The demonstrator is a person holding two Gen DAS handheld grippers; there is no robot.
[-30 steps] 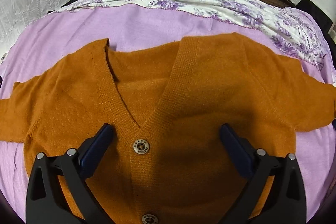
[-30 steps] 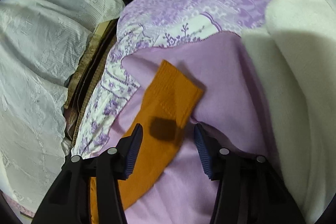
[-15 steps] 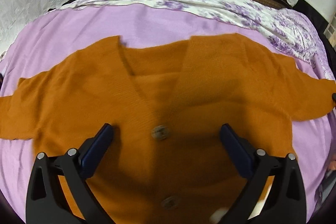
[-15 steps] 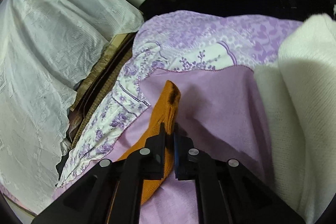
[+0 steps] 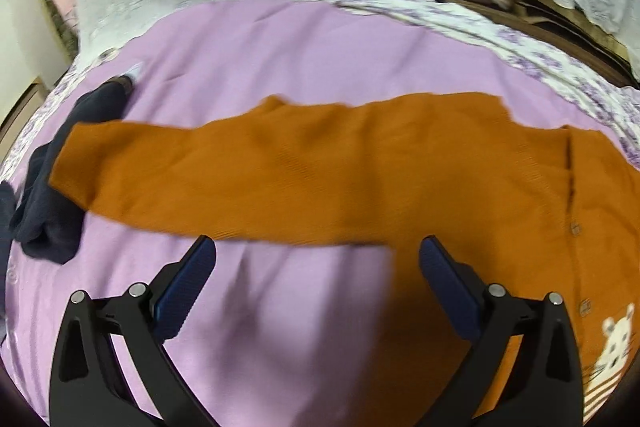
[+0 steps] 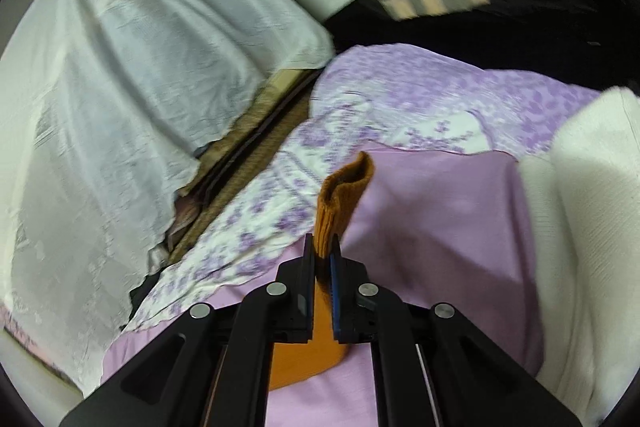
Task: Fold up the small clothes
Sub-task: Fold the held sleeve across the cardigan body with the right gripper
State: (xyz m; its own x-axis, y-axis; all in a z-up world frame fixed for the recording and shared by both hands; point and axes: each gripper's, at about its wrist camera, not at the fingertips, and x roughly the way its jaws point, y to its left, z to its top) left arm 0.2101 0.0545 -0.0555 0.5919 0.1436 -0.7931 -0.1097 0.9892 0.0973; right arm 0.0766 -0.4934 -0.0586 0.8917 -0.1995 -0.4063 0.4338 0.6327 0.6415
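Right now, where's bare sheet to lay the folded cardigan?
Free: lilac sheet below the cardigan's sleeve, and above it up to the floral border. Crowded: dark garment at left, cream blanket at right.

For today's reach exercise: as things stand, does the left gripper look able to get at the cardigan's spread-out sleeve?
Probably yes. The left gripper is open and empty, the orange sleeve lies flat just ahead, and only bare purple sheet lies between.
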